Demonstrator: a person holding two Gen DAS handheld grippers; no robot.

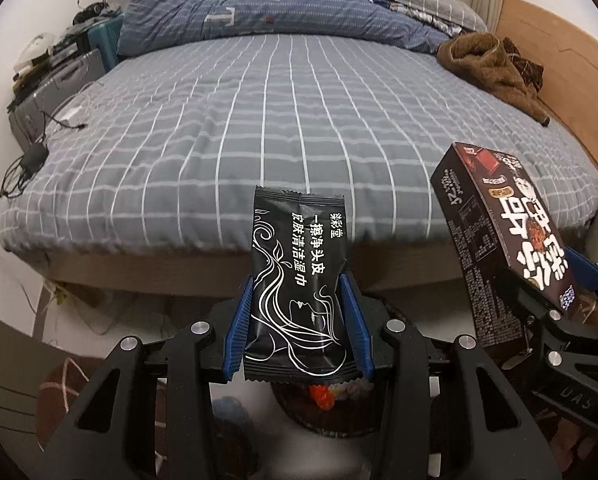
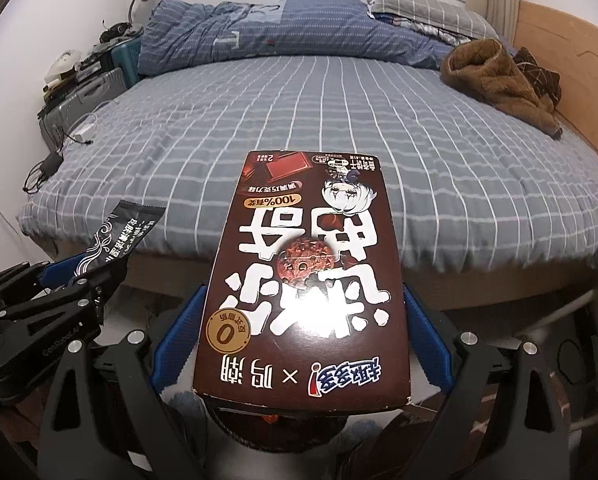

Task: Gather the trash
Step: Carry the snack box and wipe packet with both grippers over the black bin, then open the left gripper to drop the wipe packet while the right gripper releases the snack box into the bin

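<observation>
A black wet-wipe packet (image 1: 295, 272) with white line art stands upright between the blue pads (image 1: 239, 328) of my left gripper (image 1: 297, 320), which is shut on its lower half. My right gripper (image 2: 303, 320) is shut on a brown cookie box (image 2: 303, 272), one blue pad (image 2: 427, 340) on each long side. The box (image 1: 507, 240) shows at the right of the left wrist view, and the packet (image 2: 119, 236) at the left of the right wrist view. Both grippers hang side by side over a dark round bin (image 1: 331, 420) on the floor, with red and white scraps inside.
A bed with a grey checked sheet (image 1: 259, 120) fills the view ahead. A blue duvet (image 1: 259, 12) and a brown garment (image 1: 487, 68) lie on it, with a wooden headboard (image 1: 559, 60) at the right. A suitcase with clutter (image 1: 59, 84) and cables (image 1: 35, 156) are at the left.
</observation>
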